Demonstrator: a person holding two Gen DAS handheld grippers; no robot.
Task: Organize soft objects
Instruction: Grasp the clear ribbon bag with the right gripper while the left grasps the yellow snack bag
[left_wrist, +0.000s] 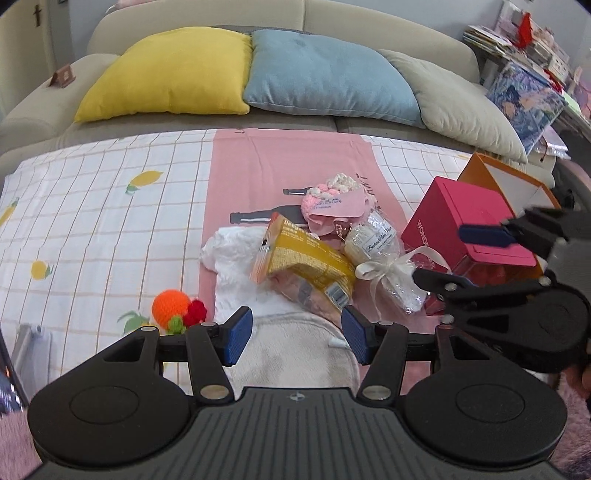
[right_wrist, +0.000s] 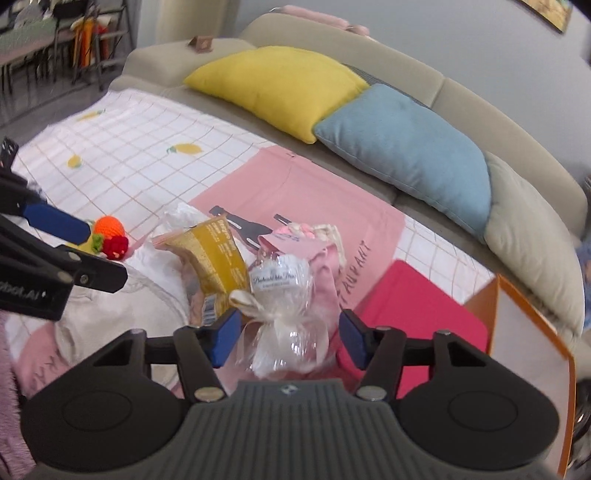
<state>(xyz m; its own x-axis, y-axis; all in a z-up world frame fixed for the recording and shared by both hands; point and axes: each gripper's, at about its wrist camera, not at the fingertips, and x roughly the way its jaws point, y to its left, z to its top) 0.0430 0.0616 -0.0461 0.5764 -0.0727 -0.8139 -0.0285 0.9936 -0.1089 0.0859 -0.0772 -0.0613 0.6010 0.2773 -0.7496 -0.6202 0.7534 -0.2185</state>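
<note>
right gripper (right_wrist: 286, 338): jaws apart, straddling clear cellophane pouch with white ribbon (right_wrist: 286, 314), lying lengthwise straight ahead | left gripper (left_wrist: 295, 336): apart, hovering farther off

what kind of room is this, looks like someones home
Most likely a home living room. A beige sofa carries a yellow cushion and a blue cushion, and a lemon-print cloth covers the surface in front, strewn with small soft items such as a crochet orange.
</note>
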